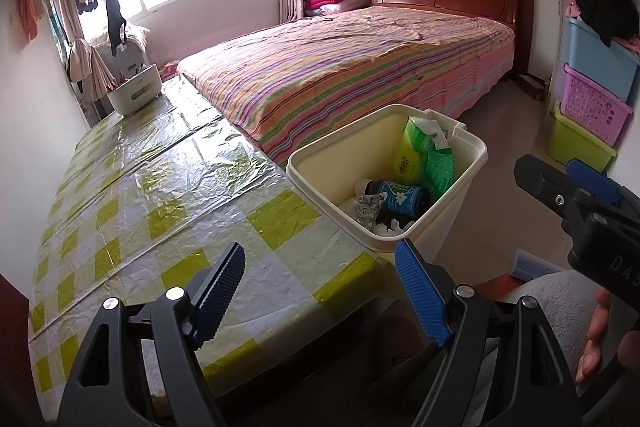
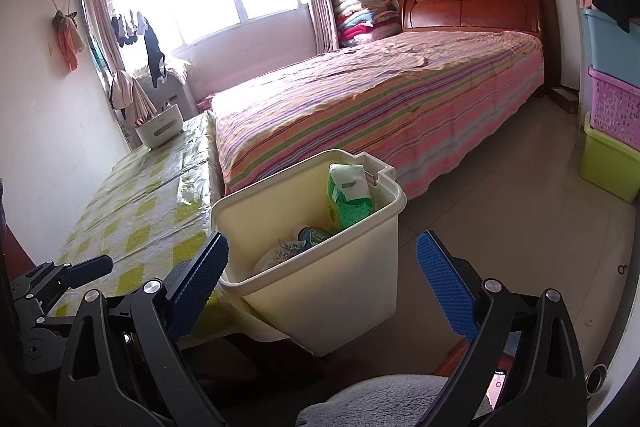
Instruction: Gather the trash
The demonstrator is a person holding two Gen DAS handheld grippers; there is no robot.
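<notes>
A cream plastic trash bin (image 1: 316, 163) (image 2: 320, 287) stands on the floor against the table's right edge. Inside it lie a green and yellow packet (image 1: 424, 155) (image 2: 346, 195), a blue bottle (image 1: 402, 197) (image 2: 316, 237) and crumpled paper (image 1: 368, 211). My left gripper (image 1: 320, 291) hangs open over the near corner of the table (image 1: 160, 195), nothing between its blue pads. My right gripper (image 2: 320, 279) is open too, its fingers standing either side of the bin's near wall without touching it. In the left wrist view the right gripper's fingers (image 1: 576, 183) show at the right edge.
A table with a yellow checked plastic cover runs along the left wall, with a white basket (image 1: 134, 95) (image 2: 160, 129) at its far end. A striped bed (image 1: 360, 67) (image 2: 380, 99) fills the middle. Stacked coloured crates (image 1: 592, 99) (image 2: 612, 107) stand at the right. Bare floor (image 2: 500, 219) lies right of the bin.
</notes>
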